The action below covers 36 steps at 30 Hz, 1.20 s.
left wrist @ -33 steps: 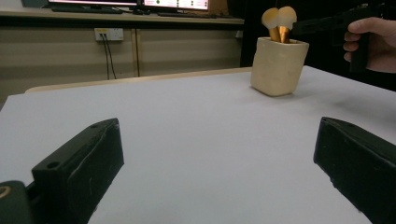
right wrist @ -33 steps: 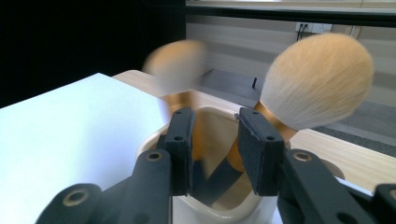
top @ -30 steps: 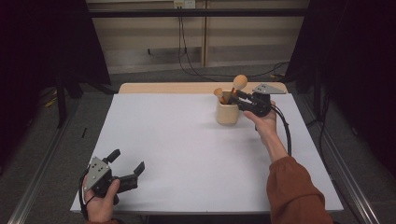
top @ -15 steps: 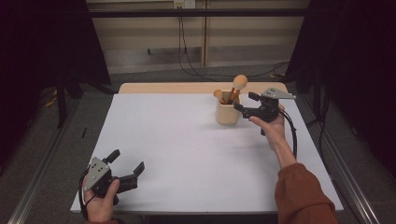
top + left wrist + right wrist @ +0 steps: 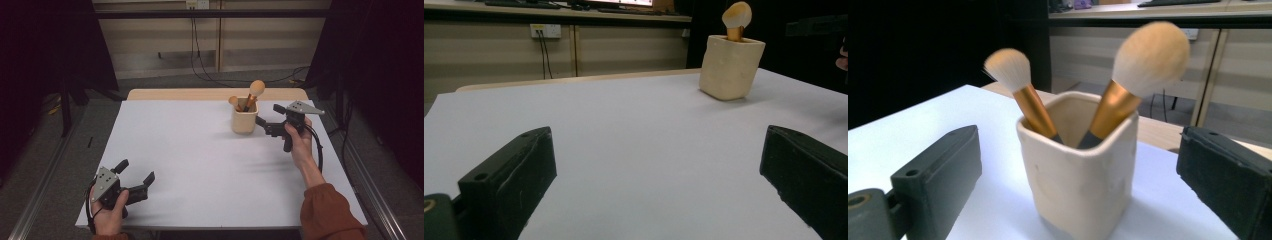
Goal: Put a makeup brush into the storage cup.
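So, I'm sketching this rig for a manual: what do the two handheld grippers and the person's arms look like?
Both are black, pistol-style tools. The left gripper and right gripper each carry a grey three-cornered plate with small holes, two blocky black fingers, and a black cable trailing back along the wrist. The right arm wears a rust-brown sleeve.

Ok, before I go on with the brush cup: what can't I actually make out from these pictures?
- Lower handles of both brushes: hidden inside the cup in the right gripper view.
- Smaller brush: hidden behind the cup in the left gripper view.
- Cup base: cut off by the bottom edge of the right gripper view.
- Right gripper: its jaws have just been opening; the high view is too small to judge their gap from the cup.
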Motion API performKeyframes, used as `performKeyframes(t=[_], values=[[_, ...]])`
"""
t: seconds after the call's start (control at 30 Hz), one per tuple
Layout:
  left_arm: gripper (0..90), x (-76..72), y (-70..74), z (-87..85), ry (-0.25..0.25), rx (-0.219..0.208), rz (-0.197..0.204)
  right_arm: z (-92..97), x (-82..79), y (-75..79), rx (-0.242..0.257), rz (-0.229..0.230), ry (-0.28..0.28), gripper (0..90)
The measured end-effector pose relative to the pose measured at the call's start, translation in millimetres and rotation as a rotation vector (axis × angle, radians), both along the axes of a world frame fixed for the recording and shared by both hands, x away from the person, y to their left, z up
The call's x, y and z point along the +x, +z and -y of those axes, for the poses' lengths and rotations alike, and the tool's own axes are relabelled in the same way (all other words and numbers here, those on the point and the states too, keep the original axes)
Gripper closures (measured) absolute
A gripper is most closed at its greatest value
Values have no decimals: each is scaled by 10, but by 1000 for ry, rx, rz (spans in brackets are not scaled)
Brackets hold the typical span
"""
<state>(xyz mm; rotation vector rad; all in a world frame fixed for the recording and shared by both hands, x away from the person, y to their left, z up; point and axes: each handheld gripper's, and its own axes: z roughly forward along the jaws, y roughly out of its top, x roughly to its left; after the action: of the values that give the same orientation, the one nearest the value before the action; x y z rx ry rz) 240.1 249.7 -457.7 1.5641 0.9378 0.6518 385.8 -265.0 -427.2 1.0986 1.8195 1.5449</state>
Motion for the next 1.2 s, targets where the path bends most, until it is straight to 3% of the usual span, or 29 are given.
performKeyframes(t=[0.17,0.57,0.9,1.2], values=[[15,-6,6,4,-11,6,1,31,-54,-37,13,-5,-8,29],[15,-41,14,-4,-11,-3,9,21,-316,-70,-39,33,-46,17],[15,-31,11,9,-15,3,3,101,-557,-90,-54,17,-85,3],[18,-34,17,-8,-11,2,2,159,-809,-134,-83,32,-132,0]])
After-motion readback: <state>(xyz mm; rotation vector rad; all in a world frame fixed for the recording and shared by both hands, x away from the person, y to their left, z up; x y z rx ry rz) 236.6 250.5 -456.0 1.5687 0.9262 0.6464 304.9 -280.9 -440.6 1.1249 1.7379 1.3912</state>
